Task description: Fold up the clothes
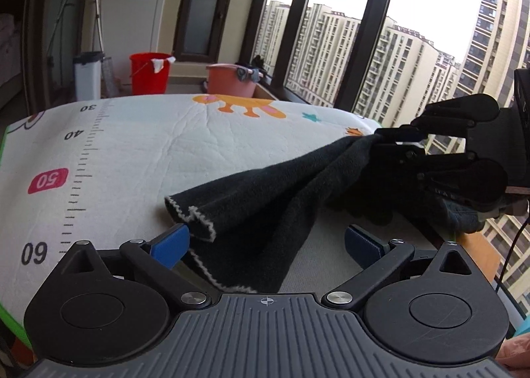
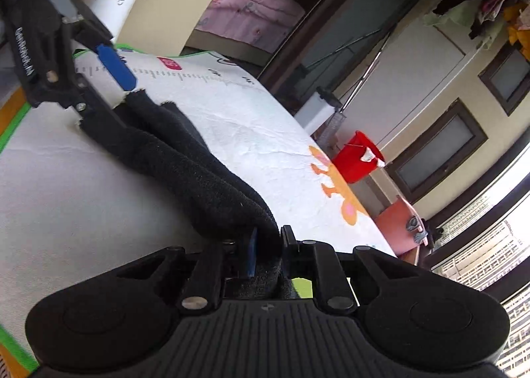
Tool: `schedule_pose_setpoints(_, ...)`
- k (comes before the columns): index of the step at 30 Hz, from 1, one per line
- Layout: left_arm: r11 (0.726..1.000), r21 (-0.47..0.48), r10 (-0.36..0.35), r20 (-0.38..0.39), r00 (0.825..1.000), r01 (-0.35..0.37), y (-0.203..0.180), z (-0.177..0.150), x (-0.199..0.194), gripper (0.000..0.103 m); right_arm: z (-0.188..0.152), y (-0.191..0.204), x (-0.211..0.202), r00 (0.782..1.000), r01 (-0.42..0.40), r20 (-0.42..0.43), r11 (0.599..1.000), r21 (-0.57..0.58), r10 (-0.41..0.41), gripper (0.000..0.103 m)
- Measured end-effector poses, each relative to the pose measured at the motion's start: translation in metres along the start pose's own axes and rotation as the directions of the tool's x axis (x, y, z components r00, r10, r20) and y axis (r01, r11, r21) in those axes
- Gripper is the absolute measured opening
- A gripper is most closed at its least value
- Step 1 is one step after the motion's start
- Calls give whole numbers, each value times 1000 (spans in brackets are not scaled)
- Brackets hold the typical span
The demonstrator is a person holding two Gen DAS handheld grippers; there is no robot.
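Observation:
A dark fleece garment (image 1: 265, 199) with a pale stitched edge stretches in a rumpled band across the white printed mat (image 1: 132, 153). My left gripper (image 1: 266, 242) is open, and the garment's near end lies loose between its blue pads (image 1: 172, 244) without being pressed. At the far right, my right gripper (image 1: 387, 139) clamps the garment's other end. In the right wrist view, the right gripper (image 2: 268, 252) is shut on the bunched garment (image 2: 185, 159), which runs away over the mat (image 2: 232, 119) to the open left gripper (image 2: 109, 96).
A red bucket (image 1: 150, 73), a pink tub (image 1: 232, 80) and a white bin (image 1: 87, 75) stand beyond the mat's far edge. A tall window (image 1: 364, 30) runs along the right. A gloved hand (image 1: 463, 215) holds the right gripper.

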State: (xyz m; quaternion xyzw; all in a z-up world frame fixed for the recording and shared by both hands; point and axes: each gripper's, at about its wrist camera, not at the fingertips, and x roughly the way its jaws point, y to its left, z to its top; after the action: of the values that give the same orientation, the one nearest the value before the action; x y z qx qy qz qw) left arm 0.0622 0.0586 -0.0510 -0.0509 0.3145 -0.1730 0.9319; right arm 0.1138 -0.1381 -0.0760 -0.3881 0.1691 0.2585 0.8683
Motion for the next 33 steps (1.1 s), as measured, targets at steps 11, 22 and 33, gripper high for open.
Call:
schedule_pose_setpoints(11, 996, 88, -7, -61, 998, 12, -19, 7, 39, 103, -57, -99, 10, 999, 35, -27, 862, 506, -25, 66)
schedule_pose_setpoints(22, 940, 341, 13, -106, 994, 24, -82, 16, 121, 102, -122, -60, -68, 998, -41, -21, 809, 587, 66, 80)
schedule_pose_setpoints(33, 971, 50, 232, 17, 973, -232, -4, 30, 89, 102, -82, -39, 32, 968, -148, -109, 865, 479, 226, 33)
